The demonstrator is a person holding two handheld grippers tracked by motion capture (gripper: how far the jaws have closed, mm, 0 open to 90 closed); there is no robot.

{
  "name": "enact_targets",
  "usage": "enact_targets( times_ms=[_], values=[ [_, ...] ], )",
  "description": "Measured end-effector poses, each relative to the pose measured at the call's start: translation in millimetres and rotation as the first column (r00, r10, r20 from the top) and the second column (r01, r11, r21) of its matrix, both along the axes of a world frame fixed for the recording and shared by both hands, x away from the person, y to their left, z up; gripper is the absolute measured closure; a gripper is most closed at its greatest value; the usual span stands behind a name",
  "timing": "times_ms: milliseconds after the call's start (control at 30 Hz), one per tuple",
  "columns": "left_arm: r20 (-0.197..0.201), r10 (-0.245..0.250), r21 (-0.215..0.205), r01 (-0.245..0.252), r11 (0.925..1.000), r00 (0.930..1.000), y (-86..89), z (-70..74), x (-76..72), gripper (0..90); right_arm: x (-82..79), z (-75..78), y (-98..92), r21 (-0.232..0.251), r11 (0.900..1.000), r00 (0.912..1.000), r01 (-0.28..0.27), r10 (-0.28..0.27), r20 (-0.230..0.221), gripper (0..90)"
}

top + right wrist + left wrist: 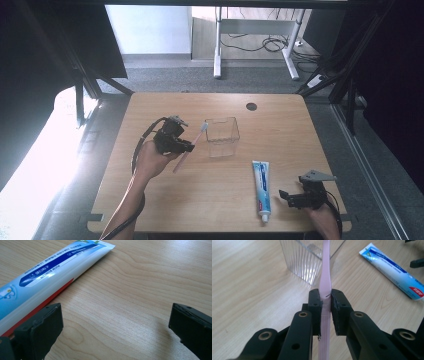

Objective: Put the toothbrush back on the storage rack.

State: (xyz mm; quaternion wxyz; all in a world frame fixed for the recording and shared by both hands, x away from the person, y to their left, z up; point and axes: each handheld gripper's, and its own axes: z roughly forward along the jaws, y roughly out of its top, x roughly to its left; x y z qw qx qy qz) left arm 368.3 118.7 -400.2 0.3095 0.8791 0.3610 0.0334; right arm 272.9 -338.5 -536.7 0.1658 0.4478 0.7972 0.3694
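A pink toothbrush (pixel 189 147) is clamped at mid-handle in my left gripper (pixel 186 147), left of the table's middle. Its head tilts up toward the rim of a clear ribbed plastic cup (pixel 222 135). In the left gripper view the toothbrush (pixel 325 277) rises between the shut jaws (pixel 326 305) with the cup (pixel 304 257) just beyond. A white and blue toothpaste tube (pixel 261 189) lies flat at the front right, cap toward the front edge. My right gripper (pixel 286 198) stands open just right of the tube, its jaws wide apart over bare wood (pixel 115 322), with the tube (pixel 50 275) at the left.
The wooden table (pixel 150 200) has a dark round cable hole (pixel 251 106) near its back edge. Black frame posts stand at both sides. A desk with cables stands on the floor beyond the table.
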Motion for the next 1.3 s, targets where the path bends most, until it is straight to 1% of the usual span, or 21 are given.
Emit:
enact_targets(
  times_ms=[33,67,100,167,233,300,333,400,533,600,700,900,933,1200,1300],
  values=[
    [0.019,0.003,-0.01,-0.003,0.9999,0.9998,-1.9,3.0,0.3,79.1,-0.1,0.0,0.0,0.0,1.0,1.0,0.001,-0.001,-0.002,0.0],
    [0.027,0.006,-0.016,-0.006,0.9999,0.9996,-2.7,4.4,0.5,79.1,0.0,-0.1,0.0,0.0,1.0,1.0,-0.001,0.001,0.0,0.0],
    [0.027,0.006,-0.016,-0.006,0.9999,0.9996,-2.7,4.4,0.5,79.1,0.0,-0.1,0.0,0.0,1.0,1.0,-0.001,0.001,0.0,0.0],
    [0.039,0.004,-0.033,-0.003,0.9995,0.9992,-5.2,8.2,2.1,79.1,-0.1,0.0,0.2,0.0,1.0,1.0,0.0,0.0,-0.002,0.0],
    [0.041,0.002,-0.036,0.0,0.9994,0.9992,-6.1,9.3,2.9,79.1,0.0,-0.1,0.1,0.0,1.0,1.0,0.0,0.0,-0.002,0.0],
    [0.057,0.004,-0.042,-0.002,0.9991,0.9984,-8.0,11.3,4.4,79.1,0.1,-0.1,0.0,-0.001,1.0,1.0,-0.001,0.001,-0.001,0.0],
    [0.059,0.005,-0.046,-0.002,0.9989,0.9983,-8.5,11.9,5.0,79.1,-0.1,0.0,0.0,0.0,1.0,1.0,0.001,-0.001,-0.002,0.0],
    [0.07,0.01,-0.069,-0.005,0.9976,0.9975,-10.8,13.3,7.3,79.1,-0.2,0.1,-0.2,0.001,1.0,1.0,0.001,-0.001,-0.002,0.0],
    [0.081,0.011,-0.075,-0.005,0.9972,0.9967,-13.5,14.7,10.3,79.1,0.1,-0.2,-0.1,0.001,1.0,1.0,-0.002,0.002,-0.001,0.0],
    [0.094,0.016,-0.081,-0.008,0.9967,0.9954,-16.2,16.8,13.2,79.1,-0.1,-0.1,-0.1,0.003,1.0,1.0,-0.001,0.001,-0.003,0.0],
    [0.104,0.02,-0.088,-0.011,0.996,0.9944,-17.4,19.0,15.2,79.1,-0.2,-0.2,0.1,0.003,1.0,1.0,-0.001,0.001,-0.005,0.0],
    [0.127,0.033,-0.124,-0.017,0.9921,0.9913,-22.2,23.4,21.6,79.1,0.0,-0.6,0.5,-0.001,1.0,1.0,-0.005,0.005,-0.008,0.0],
    [0.127,0.033,-0.124,-0.017,0.9921,0.9913,-22.2,23.4,21.6,79.2,0.0,-0.6,0.5,-0.001,1.0,1.0,-0.005,0.005,-0.008,0.0],
    [0.166,0.045,-0.146,-0.021,0.9891,0.985,-32.3,32.2,28.5,79.2,0.0,-0.7,0.5,-0.005,1.0,1.0,-0.006,0.006,-0.007,0.0],
    [0.184,0.051,-0.164,-0.021,0.9862,0.9817,-37.9,37.2,31.7,79.2,-0.2,-0.5,0.3,-0.005,1.0,1.0,-0.005,0.005,-0.007,0.0]
  ],
)
